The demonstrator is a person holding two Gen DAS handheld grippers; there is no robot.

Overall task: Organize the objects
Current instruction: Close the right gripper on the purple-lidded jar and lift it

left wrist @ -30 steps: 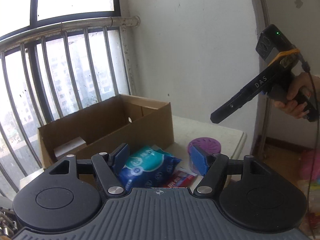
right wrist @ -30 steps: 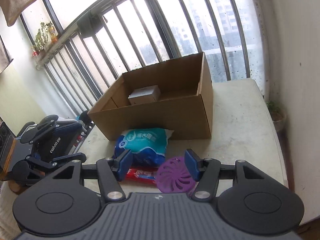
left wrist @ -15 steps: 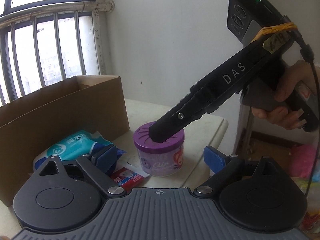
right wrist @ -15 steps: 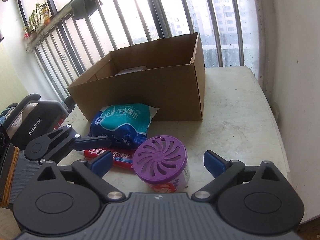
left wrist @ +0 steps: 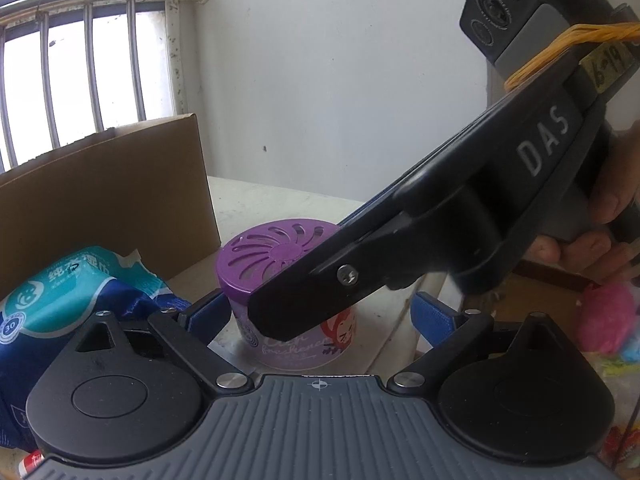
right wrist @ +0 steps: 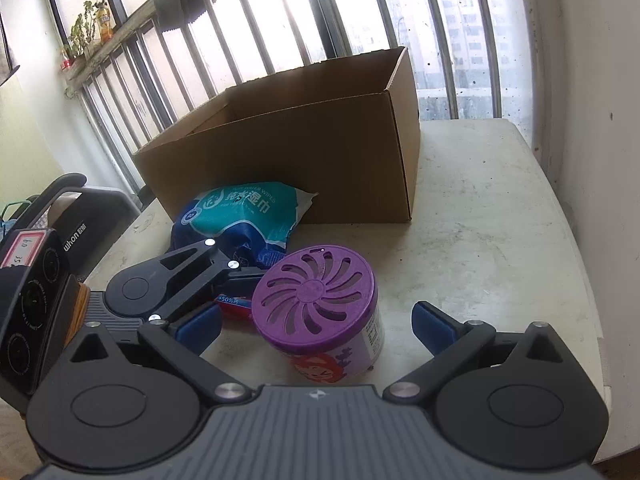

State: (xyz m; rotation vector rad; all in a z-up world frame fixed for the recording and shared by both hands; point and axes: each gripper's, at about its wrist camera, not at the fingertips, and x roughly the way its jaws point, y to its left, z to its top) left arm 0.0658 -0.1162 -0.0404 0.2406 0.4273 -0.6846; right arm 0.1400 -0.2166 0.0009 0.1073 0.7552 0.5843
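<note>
Left to right, right wrist view. Left gripper (right wrist: 236,292): fingers spread wide, holding nothing, lying low beside the wipes pack (right wrist: 244,216) and over the red tube (right wrist: 234,305). Wipes pack rests on the desk (right wrist: 480,240) against the front wall of the cardboard box (right wrist: 304,148). Purple air freshener can (right wrist: 320,312) stands upright on the desk, in front of the box and well outside it. Right gripper (right wrist: 316,326): fingers wide, nothing held, one blue pad (right wrist: 198,324) left of the can and the other to its right, neither touching.

In the left wrist view the can (left wrist: 280,280) also sits between the left gripper (left wrist: 320,316) fingers, with the right tool's body crossing in front.

Step in hand, as judged: pre-grasp on the can by the right gripper. Next move calls for closing on the can's wall below the lid, square and centred so it does not tip, then lifting over the box wall.

Versus 0.5 s ago: right gripper has come lower and closer, so the can fills more of the gap. Finger opening unchanged. Left gripper has advanced toward the can. Objects have not moved.
</note>
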